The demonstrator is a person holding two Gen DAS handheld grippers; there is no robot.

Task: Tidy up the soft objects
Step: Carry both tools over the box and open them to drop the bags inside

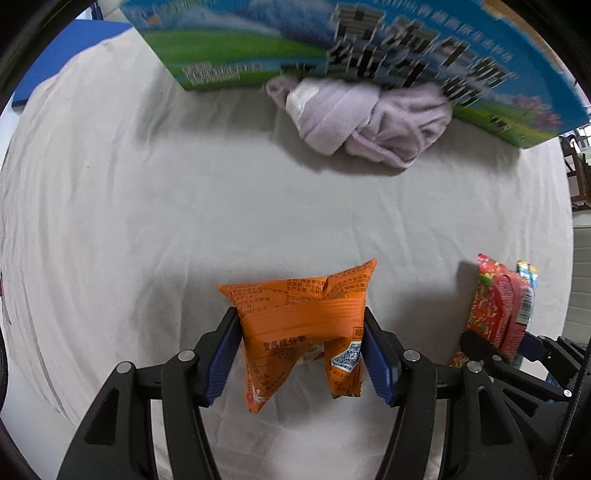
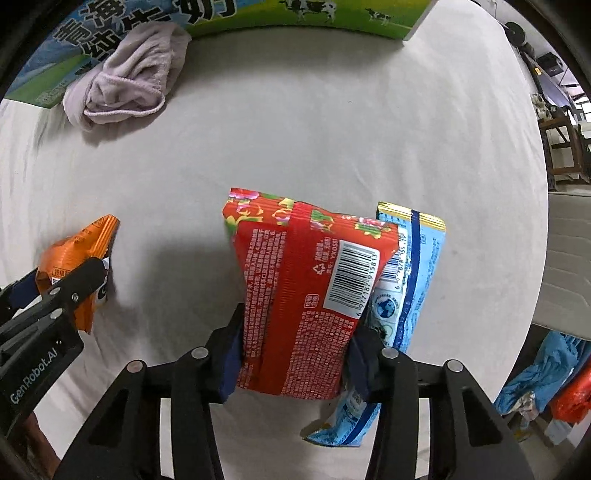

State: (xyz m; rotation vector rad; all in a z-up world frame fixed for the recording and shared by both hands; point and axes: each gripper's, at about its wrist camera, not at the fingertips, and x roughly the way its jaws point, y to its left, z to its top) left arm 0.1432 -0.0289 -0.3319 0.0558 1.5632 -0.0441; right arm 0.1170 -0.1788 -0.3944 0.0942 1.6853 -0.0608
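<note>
My left gripper is shut on an orange snack packet and holds it above the white cloth. My right gripper is shut on a red snack packet, with a light blue packet pressed against its right side. The red packet also shows at the right of the left wrist view, and the orange packet at the left of the right wrist view. A crumpled lilac cloth lies against a printed carton.
A big blue-and-green milk carton stands along the far side of the cloth-covered surface. A blue board lies at the far left. Wooden furniture and blue and orange bags lie beyond the right edge.
</note>
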